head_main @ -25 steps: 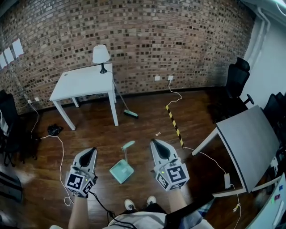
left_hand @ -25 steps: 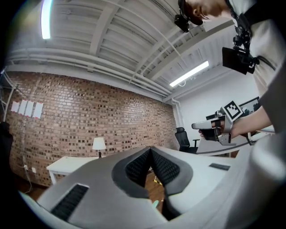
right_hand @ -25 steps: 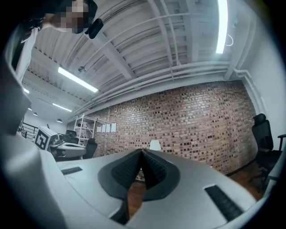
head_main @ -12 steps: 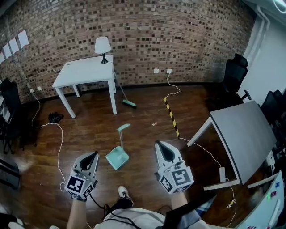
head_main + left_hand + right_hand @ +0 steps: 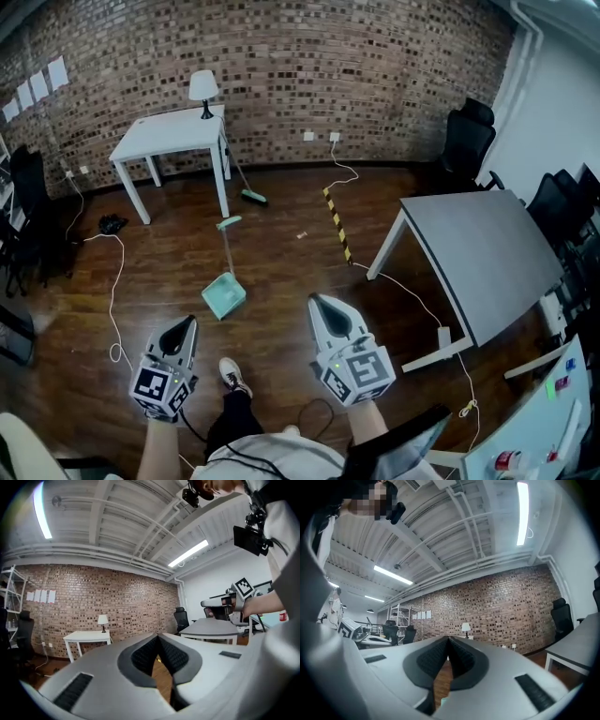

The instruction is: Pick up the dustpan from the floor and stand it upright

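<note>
Head view, floor scene.

Writing: no legible text. Four paper sheets (image 5: 39, 84) are pinned on the brick wall (image 5: 375, 56) at upper left, with print too small to read. Each marker cube carries black-and-white square patterns only: one cube (image 5: 159, 386) on the left hand-held gripper (image 5: 190, 321), one cube (image 5: 361, 372) on the right hand-held gripper (image 5: 315, 301).

Grippers: two. In each gripper view the jaws stand together at the tips, with nothing between them. Both are held above the floor, one either side of the person's shoe (image 5: 232, 375).

Task item: one teal dustpan (image 5: 223, 296), lying on the wood floor (image 5: 281, 272). The pan end is nearest the person and the long handle runs away towards the wall. It sits ahead of the left hand-held gripper, between the grippers and the white surface (image 5: 169, 136), and is well apart from both grippers.

Other counts:
- one lamp (image 5: 198, 89), on the white surface at its wall side
- one broom (image 5: 246, 186), leaning by the white surface, green head on the floor
- one grey surface (image 5: 478, 253) at right
- one yellow-and-black striped strip (image 5: 336, 223) on the floor
- two wall sockets (image 5: 320, 136)
- one black office chair (image 5: 466, 141) near the right corner; more dark chairs at the left and right edges, too cropped to count
- white cables (image 5: 112, 291) trailing on the floor, left and right
</note>
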Demonstrator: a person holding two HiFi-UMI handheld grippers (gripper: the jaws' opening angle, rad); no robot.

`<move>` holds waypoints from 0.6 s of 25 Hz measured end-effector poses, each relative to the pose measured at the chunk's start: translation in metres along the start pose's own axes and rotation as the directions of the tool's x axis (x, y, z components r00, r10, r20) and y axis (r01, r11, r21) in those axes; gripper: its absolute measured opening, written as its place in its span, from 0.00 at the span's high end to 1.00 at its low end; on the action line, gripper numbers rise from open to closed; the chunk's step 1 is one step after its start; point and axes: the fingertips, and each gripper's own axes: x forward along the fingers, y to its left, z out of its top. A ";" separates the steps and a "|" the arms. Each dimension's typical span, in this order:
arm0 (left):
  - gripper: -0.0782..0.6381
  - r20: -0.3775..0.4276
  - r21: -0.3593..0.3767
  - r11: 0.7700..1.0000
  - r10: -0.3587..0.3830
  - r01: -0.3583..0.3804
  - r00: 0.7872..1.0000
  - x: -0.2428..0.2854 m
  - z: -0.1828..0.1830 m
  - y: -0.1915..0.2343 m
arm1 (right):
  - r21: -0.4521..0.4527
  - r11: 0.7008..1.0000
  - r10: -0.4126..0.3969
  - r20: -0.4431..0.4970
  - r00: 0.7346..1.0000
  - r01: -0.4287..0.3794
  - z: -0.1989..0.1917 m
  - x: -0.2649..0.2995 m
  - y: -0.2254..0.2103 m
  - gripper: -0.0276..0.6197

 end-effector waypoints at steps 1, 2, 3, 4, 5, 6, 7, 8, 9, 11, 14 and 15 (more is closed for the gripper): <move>0.88 -0.003 -0.003 1.000 0.001 -0.001 1.000 -0.011 0.003 -0.011 | 0.006 1.000 0.005 -0.002 1.000 -0.005 0.002 -0.014 0.005 0.95; 0.88 -0.006 -0.009 1.000 0.004 -0.004 1.000 -0.022 0.005 -0.020 | 0.012 1.000 0.010 -0.004 1.000 -0.010 0.003 -0.027 0.009 0.95; 0.88 -0.008 -0.014 1.000 0.008 -0.008 1.000 -0.032 0.007 -0.027 | 0.016 1.000 0.014 -0.007 1.000 -0.013 0.004 -0.038 0.014 0.95; 0.88 -0.014 -0.019 1.000 0.011 -0.011 1.000 -0.041 0.008 -0.034 | 0.020 1.000 0.016 -0.007 1.000 -0.016 0.006 -0.047 0.018 0.95; 0.88 -0.020 -0.024 1.000 0.012 -0.012 1.000 -0.048 0.009 -0.039 | 0.022 1.000 0.018 -0.007 1.000 -0.018 0.009 -0.055 0.022 0.95; 0.88 -0.021 -0.027 1.000 0.011 -0.012 1.000 -0.055 0.010 -0.044 | 0.023 1.000 0.020 -0.004 1.000 -0.020 0.012 -0.061 0.025 0.95; 0.88 -0.016 -0.030 0.999 0.012 -0.012 1.000 -0.059 0.011 -0.047 | 0.020 1.000 0.022 -0.002 1.000 -0.022 0.015 -0.065 0.027 0.95; 0.88 -0.008 -0.029 0.999 0.015 -0.015 1.000 -0.063 0.013 -0.049 | 0.014 1.000 0.025 0.001 1.000 -0.025 0.019 -0.069 0.029 0.95; 0.88 -0.004 -0.026 0.999 0.020 -0.020 1.000 -0.065 0.015 -0.050 | 0.006 1.000 0.027 0.003 1.000 -0.028 0.022 -0.071 0.030 0.95; 0.88 -0.002 -0.017 1.000 0.026 -0.026 1.000 -0.066 0.019 -0.052 | -0.001 1.000 0.032 0.012 0.999 -0.032 0.027 -0.075 0.031 0.95; 0.88 0.005 0.006 1.000 -0.021 0.021 1.000 -0.066 0.026 -0.063 | 0.006 0.999 0.037 0.023 0.999 -0.037 0.030 -0.079 0.032 0.95; 0.88 0.010 0.021 0.999 -0.048 0.047 0.999 -0.066 0.028 -0.068 | 0.006 0.999 0.041 0.021 0.999 -0.041 0.029 -0.079 0.035 0.95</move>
